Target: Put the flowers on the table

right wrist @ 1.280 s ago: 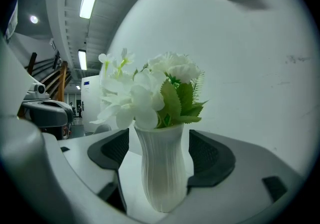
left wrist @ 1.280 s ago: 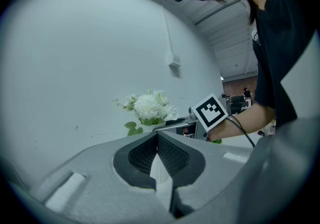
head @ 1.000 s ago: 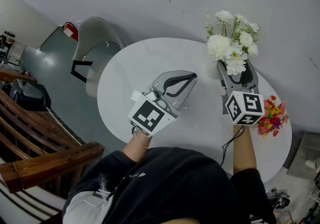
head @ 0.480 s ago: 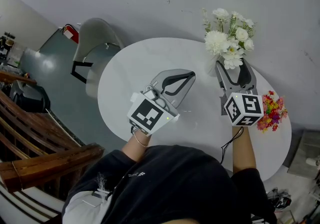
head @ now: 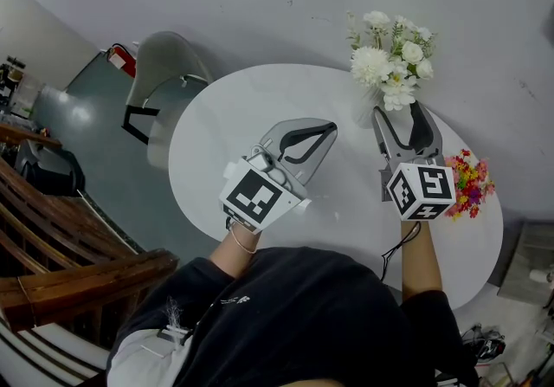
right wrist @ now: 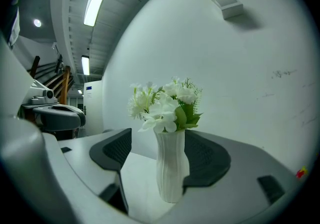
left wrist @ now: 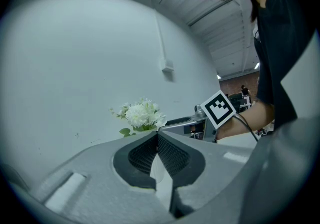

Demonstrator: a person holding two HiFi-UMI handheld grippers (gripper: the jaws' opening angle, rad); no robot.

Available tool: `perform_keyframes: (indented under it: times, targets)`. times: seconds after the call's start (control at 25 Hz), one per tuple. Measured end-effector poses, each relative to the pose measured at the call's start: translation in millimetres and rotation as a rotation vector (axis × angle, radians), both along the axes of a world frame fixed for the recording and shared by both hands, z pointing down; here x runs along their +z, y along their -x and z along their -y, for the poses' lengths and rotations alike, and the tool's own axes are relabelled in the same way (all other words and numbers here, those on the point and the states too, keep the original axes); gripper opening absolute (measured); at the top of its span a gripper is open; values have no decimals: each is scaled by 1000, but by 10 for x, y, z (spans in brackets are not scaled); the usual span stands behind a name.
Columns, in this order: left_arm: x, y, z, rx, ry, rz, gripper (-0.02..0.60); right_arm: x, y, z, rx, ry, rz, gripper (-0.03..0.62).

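Over the round white tabletop (head: 234, 125), the head view shows both forearms reaching forward from a black top, each hand hidden behind its marker cube. The left gripper (head: 327, 128) angles toward the far right over the middle of the tabletop. The right gripper (head: 400, 112) points at the far edge. Just beyond its tips, near that far edge, stands the slim ribbed white vase (head: 368, 108) holding the bunch of white flowers (head: 388, 65). Only this view takes in the small bunch of red and yellow flowers (head: 470, 186) lying at the tabletop's right edge, and the white moulded chair (head: 164, 74) off its left side.

The left gripper view shows the left gripper (left wrist: 157, 138) clenched tip to tip, with nothing between its dark ribbed pads. Past them are the white flowers (left wrist: 141, 115) and the right gripper's marker cube (left wrist: 218, 108), held level.

The right gripper view shows the right gripper (right wrist: 160, 155) spread wide, its jaws having just been closing a little. The vase (right wrist: 170, 168) stands upright on the tabletop (right wrist: 140, 178) in the gap, released and close against the right-hand pad. Whether it touches that pad I cannot tell. The white flowers (right wrist: 165, 100) rise above both pads, and the left gripper (right wrist: 55, 115) shows at the left side.
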State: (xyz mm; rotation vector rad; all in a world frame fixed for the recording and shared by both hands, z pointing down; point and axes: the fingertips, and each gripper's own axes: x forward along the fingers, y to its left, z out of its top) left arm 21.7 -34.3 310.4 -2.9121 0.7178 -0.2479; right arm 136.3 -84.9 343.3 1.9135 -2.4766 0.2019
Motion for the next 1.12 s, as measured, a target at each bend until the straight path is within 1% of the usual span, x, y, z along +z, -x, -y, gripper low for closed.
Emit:
perform_keyframes:
  times: [0.52, 1.12]
  targets:
    - [-65, 26, -150, 1, -16, -1, -2, -67, 34, -216, 1, -1, -9, 299]
    - [-106, 115, -253, -12, -25, 1, -2, -143, 160, -400, -9, -12, -22, 186]
